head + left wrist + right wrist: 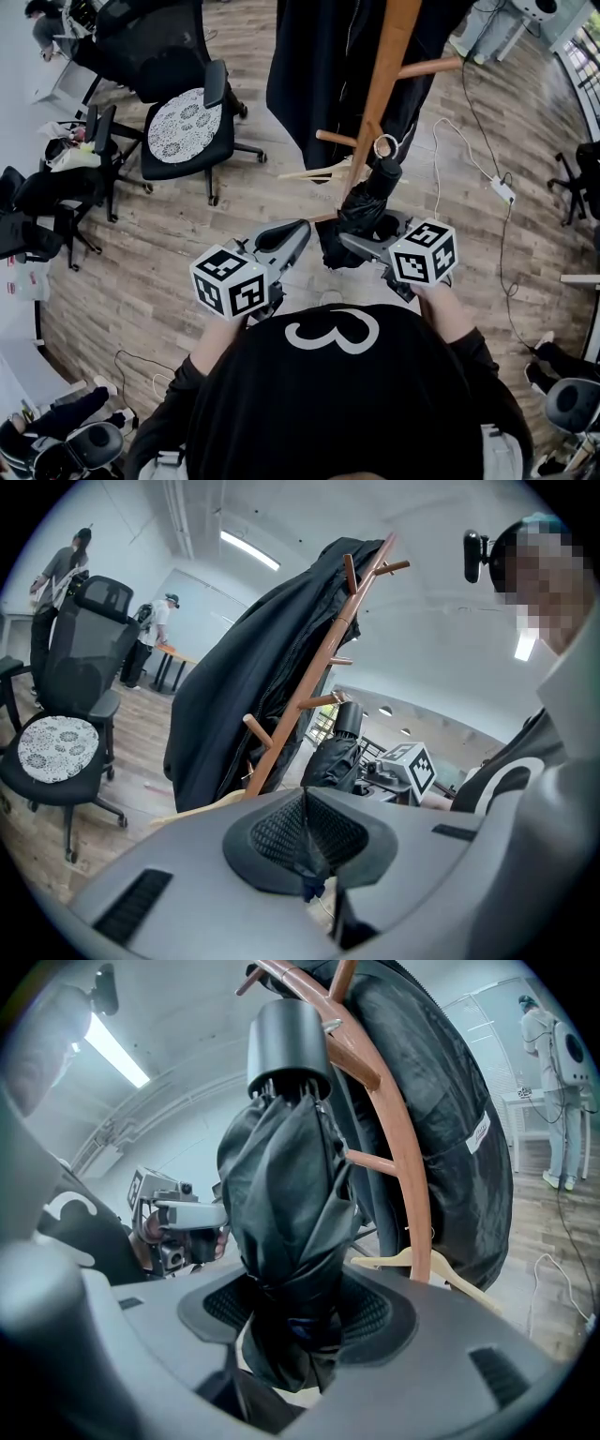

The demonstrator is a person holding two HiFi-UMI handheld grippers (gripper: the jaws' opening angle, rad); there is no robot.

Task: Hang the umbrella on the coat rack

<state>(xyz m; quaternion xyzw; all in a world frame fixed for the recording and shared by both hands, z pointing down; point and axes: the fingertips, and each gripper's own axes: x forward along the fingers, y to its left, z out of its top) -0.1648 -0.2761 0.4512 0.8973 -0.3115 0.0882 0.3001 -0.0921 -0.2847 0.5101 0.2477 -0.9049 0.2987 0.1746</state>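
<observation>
The right gripper (295,1321) clamps the folded black umbrella (286,1185) by its lower end, upright just beside the coat rack (398,1157) pole; the left gripper (309,841) has its jaws pressed together, holding nothing.

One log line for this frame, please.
left gripper: shut, empty | right gripper: shut on umbrella | umbrella: folded, upright beside coat rack | hung: cannot tell
</observation>
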